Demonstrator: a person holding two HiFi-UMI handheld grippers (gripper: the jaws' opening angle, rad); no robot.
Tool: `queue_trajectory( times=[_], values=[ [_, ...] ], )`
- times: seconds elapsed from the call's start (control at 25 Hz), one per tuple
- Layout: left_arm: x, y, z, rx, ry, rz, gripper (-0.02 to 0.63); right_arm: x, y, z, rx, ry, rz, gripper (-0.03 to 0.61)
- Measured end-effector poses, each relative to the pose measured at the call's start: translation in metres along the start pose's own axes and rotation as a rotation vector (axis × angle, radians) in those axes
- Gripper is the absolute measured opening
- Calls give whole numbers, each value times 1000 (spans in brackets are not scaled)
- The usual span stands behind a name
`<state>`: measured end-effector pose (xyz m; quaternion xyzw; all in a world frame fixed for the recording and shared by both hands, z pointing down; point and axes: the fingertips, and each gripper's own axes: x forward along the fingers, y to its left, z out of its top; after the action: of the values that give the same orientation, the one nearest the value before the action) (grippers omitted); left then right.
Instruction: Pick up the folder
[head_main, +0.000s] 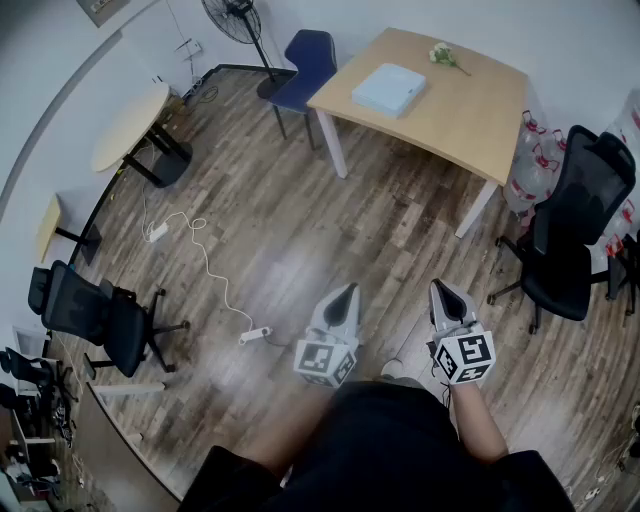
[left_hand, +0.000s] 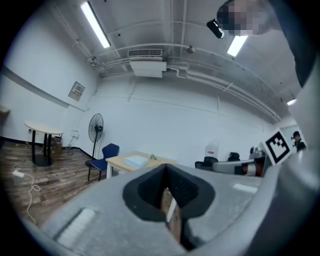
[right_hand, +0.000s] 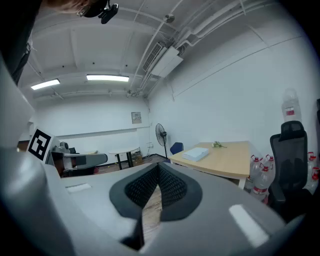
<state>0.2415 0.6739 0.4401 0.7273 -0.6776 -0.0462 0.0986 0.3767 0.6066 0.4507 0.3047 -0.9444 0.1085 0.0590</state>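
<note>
1. Close to the person's body, the left hand-held gripper (head_main: 346, 291) and the right hand-held gripper (head_main: 441, 289) each have their jaws pressed together with nothing between them. Each gripper view shows only wood through the slit.
2. Ahead of them is open floor (head_main: 300, 250). A cord (head_main: 215, 280) trails off to the left, seemingly out of the straight path.
3. The folder (head_main: 389, 89) lies flat on the bench (head_main: 470, 115), well apart from both grippers, toward the end by the blue chair (head_main: 308, 55). A sprig (head_main: 444, 55) lies beyond it.
4. The step in hand, I judge, is the approach. Walk up, open one gripper's jaws before arriving, and come in low at a folder edge, since a flat thing offers little to pinch from above. The black chair (head_main: 575, 215) crowds the right, so the open near side looks easier.
5. Only the head view shows the spacing between grippers, floor and bench. Only the gripper views show the folder side-on, with some thickness, and the ceiling lights.
</note>
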Motion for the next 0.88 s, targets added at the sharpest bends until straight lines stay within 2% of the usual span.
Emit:
queue_trajectory(
  times=[0.4, 0.52, 0.64, 0.88],
  values=[
    [3, -18, 3, 3, -39, 7, 2, -17, -7, 11, -48, -62, 18, 0],
    [-5, -18, -1, 9, -37, 40, 0, -24, -5, 4, -84, -55, 32, 0],
    [-12, -18, -2, 17, -27, 66, 2, -26, -6, -3, -60, -52, 50, 0],
    [-15, 8, -4, 16, -22, 106, 2, -17, -10, -11, -37, -39, 29, 0]
  ],
)
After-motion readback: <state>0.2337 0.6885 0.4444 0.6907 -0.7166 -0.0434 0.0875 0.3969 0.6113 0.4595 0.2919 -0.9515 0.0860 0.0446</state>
